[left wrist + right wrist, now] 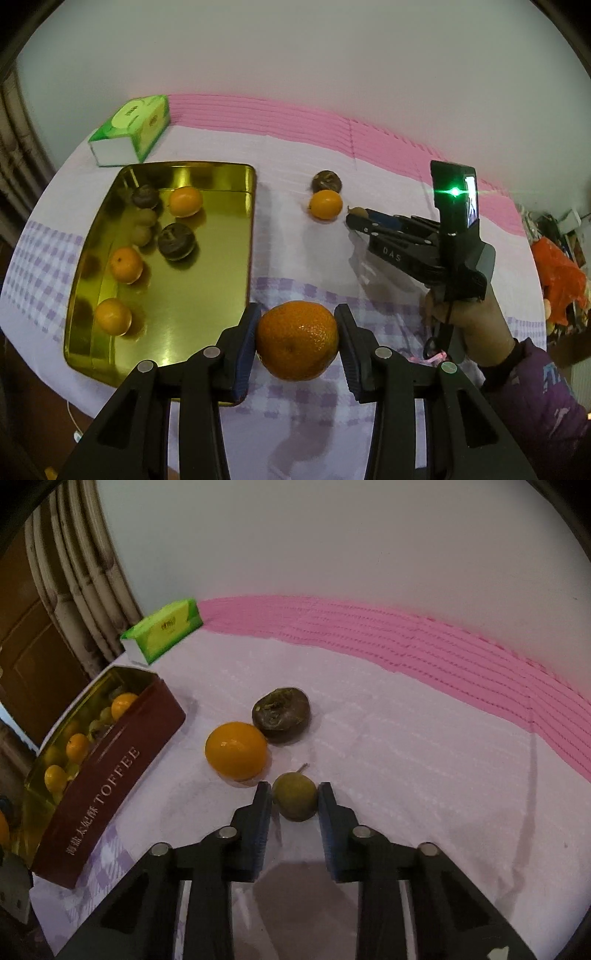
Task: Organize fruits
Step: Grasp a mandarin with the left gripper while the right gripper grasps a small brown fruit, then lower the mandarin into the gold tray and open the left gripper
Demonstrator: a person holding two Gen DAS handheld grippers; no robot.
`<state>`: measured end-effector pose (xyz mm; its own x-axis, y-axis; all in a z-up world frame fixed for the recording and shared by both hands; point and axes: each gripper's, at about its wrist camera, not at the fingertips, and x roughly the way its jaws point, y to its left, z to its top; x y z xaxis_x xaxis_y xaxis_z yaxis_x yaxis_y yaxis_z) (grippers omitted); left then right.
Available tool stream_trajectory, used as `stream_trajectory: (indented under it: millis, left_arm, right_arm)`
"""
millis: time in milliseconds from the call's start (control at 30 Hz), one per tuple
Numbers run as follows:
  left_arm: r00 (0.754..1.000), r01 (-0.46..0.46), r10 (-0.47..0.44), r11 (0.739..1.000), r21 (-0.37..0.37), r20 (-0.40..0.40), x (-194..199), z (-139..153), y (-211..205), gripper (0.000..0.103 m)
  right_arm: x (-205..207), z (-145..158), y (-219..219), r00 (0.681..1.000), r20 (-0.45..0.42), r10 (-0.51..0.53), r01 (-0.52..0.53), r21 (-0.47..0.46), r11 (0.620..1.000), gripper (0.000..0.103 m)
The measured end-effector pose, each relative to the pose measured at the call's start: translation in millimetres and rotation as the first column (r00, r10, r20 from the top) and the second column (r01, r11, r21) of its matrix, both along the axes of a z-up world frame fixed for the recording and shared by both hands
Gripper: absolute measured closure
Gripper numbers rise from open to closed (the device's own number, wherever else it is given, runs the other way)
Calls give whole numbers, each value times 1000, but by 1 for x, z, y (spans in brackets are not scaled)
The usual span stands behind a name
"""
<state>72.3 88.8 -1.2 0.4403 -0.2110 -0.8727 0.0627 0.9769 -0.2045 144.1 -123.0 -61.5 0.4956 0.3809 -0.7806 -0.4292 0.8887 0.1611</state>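
While the left claw (297, 341) looks down from above the cloth (295, 155), its two blue-padded fingers (246, 343) press on either side of a large orange (297, 339), closed just to the fruit's width and holding it clear of the table. Left of the claw lies a gold tin (207, 295), its near right corner under the left finger. Inside it sit three small oranges (126, 264), two dark round fruits (176, 242) and some greenish ones (142, 225). Beyond the tin, far left of the claw, stands a green tissue box (133, 129). Ahead of the claw and slightly right, a loose small orange (325, 205) touches a dark fruit (326, 181) behind it. Further right, a hand (469, 321) grips the right claw (354, 216), which points toward that pair with something small and greenish at its tips.

Seen from the right wrist, the right claw (294, 799) is closed on a small green fruit (294, 800), a pad on each side of it and a short stem sticking up at the back; whether it is lifted off the cloth I cannot tell. Just ahead and left of the claw is the small orange (236, 750), touching the dark fruit (281, 720) beyond it. Well to the left stands the tin (110, 768), its brown side marked TOFFEE, with oranges inside. Farther ahead on the left is the tissue box (164, 631).
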Motion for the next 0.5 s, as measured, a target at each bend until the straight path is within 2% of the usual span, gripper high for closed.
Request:
stream_trajectory:
  millis: [100,233,367,500]
  left_arm:
    - [999,-32,33,999,-14,9,-6,5,13,61]
    - [997,-73,73,997,8,18,-11,7,36,61]
    - [993,-114,114,993,23,10,-14,3,57,61]
    - [990,-141,141,989,40,15,-13,-1,71,61]
  right_arm:
    - [-15,3,-10,1000,-1,-16,16,20,1000,81]
    - [-47,12,-37,996,19,-85,84,53,995,81]
    - [-74,7,-60,987,1,-161,160,40,986,81]
    - [-78,5,-71,977,-2,-213,213,36,976,80]
